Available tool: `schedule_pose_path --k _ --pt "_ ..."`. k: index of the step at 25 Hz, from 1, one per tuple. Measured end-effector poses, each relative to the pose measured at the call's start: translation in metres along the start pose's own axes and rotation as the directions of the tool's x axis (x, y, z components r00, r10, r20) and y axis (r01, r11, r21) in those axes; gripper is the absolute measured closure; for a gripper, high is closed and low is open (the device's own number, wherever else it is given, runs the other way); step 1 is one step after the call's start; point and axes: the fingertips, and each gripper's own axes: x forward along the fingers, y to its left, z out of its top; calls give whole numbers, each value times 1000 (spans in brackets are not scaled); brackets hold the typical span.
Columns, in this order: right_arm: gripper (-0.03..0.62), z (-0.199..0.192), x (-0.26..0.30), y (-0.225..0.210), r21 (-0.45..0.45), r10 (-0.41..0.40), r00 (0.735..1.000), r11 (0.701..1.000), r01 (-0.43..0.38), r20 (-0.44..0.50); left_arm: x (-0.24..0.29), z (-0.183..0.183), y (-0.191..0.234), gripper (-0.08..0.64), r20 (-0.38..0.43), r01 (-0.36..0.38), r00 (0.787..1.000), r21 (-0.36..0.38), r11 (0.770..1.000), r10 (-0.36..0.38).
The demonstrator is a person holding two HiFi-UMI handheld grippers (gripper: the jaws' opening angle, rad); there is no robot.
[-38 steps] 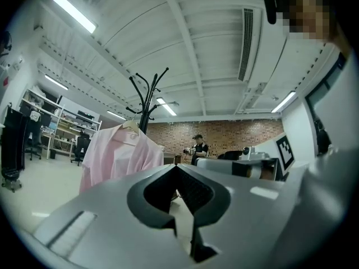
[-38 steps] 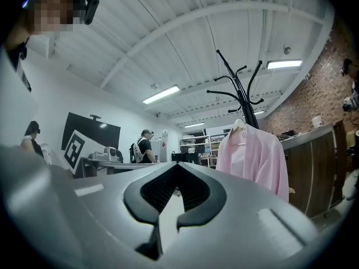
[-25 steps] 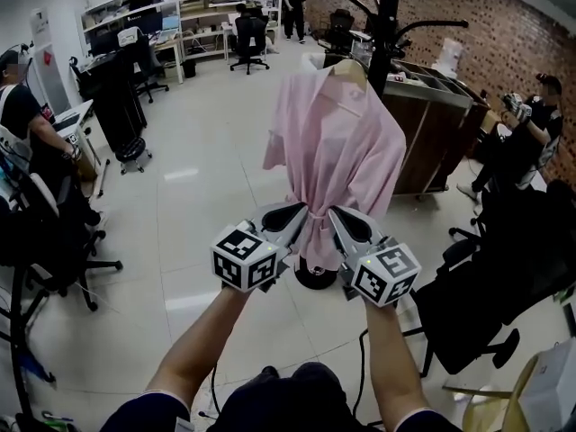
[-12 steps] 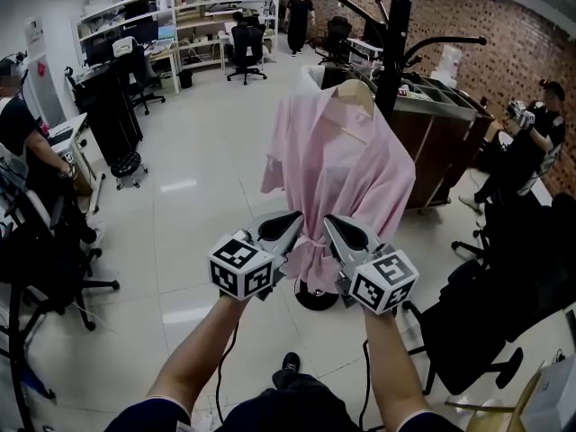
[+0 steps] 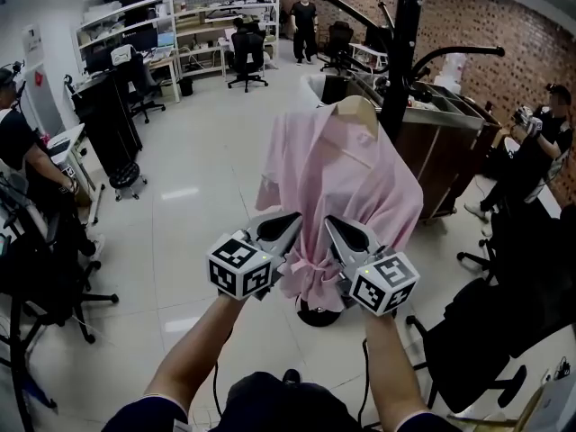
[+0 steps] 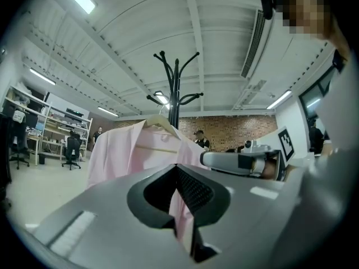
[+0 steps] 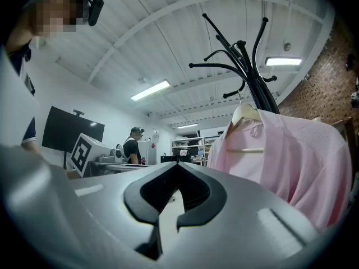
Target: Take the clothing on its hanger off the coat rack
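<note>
Both forearms are stretched out ahead. My left gripper [image 5: 290,223] and my right gripper [image 5: 335,227] point forward side by side, near each other but apart. Their tips sit at the lower part of the pale pink short-sleeved garment [image 5: 346,183].

Left gripper view: my 2 jaws are drawn together, tips meeting, with only a thin slit behind them. Pink cloth shows through that slit but lies beyond the tips, and nothing is clamped. I cannot tell whether the tips brush the cloth.

Right gripper view: same state. The 2 jaws are closed tip to tip, and the thin slit shows a pale surface. Nothing is held. The garment hangs off to the right side of this view, clear of the jaws.

Garment: it hangs on the light wooden hanger [image 5: 358,108], shoulders spread over the hanger's arms, waist gathered by a knotted pink tie [image 5: 310,264]. The hanger hangs from the tall black metal coat rack [image 5: 403,43], just left of the pole in the head view. The hem hangs above the rack's round dark base [image 5: 315,311].

Surroundings:
- Glossy pale tiled floor [image 5: 202,196].
- Brown wooden counter [image 5: 450,165] right behind the rack.
- Black office chair [image 5: 477,331] close on my right.
- Seated person in black [image 5: 531,147] beyond the counter.
</note>
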Motion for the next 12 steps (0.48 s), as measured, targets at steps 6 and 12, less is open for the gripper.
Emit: schedule_pose_path --k 6,12 --pt "591 3 13 -13 -6 -33 999 999 33 1 18 8 23 548 -1 39 999 19 999 -39" --pt "591 0 30 -32 -11 -135 991 991 135 11 45 11 49 548 -1 127 992 23 992 -127"
